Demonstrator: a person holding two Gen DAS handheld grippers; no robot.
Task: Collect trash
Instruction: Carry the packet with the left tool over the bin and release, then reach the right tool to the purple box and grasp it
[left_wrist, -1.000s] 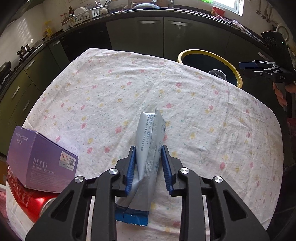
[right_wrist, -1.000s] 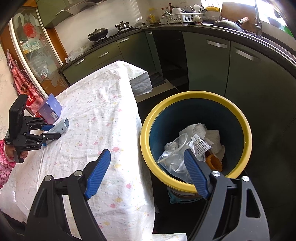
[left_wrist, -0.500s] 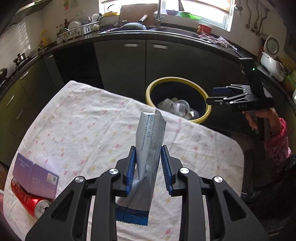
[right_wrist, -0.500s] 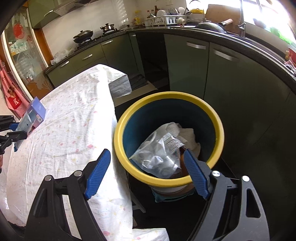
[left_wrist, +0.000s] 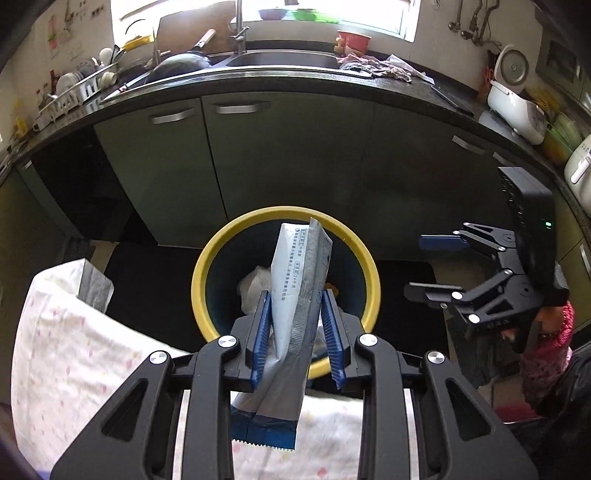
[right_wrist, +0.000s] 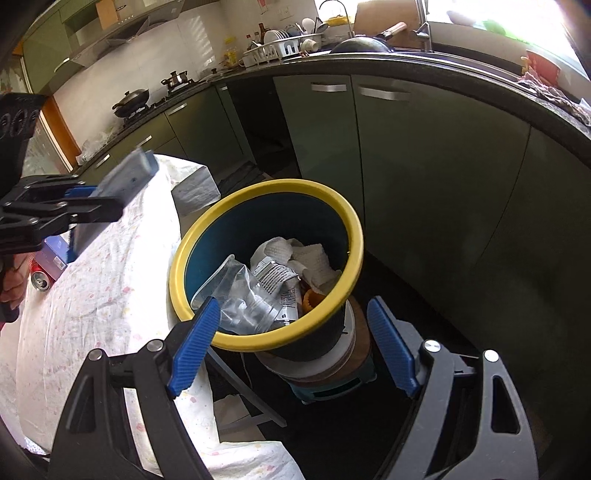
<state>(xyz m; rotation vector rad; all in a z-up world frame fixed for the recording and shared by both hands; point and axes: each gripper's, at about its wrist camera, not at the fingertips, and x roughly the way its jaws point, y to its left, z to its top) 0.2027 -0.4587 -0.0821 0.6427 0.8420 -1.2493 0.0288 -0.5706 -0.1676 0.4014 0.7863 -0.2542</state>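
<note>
Carrying a silver-and-blue foil packet in its jaws, the left gripper points steeply down toward the yellow-rimmed bin, so that in the left wrist view the packet's upper end stands against the bin's mouth. The jaws are narrow and pressed on the packet's flat sides about midway along it, with the serrated blue end hanging below the pads and the printed end sticking out past them; that middle hold seems chosen to keep the limp wrapper from folding or slipping during the carry. From the right wrist view the left gripper and its packet appear over the cloth-covered desk, beside the bin and not yet clearly over its opening, so the release looks premature for now. The bin sits on a low stand just beside the desk's edge, an easy reach for either hand, and already holds a clear plastic bag and crumpled paper towels. The right gripper hangs just above the bin's near rim, tilted down, its jaws wide with nothing between them. On the desk's far side a purple box and a red can lie near each other, apparently trash yet to be collected.
</note>
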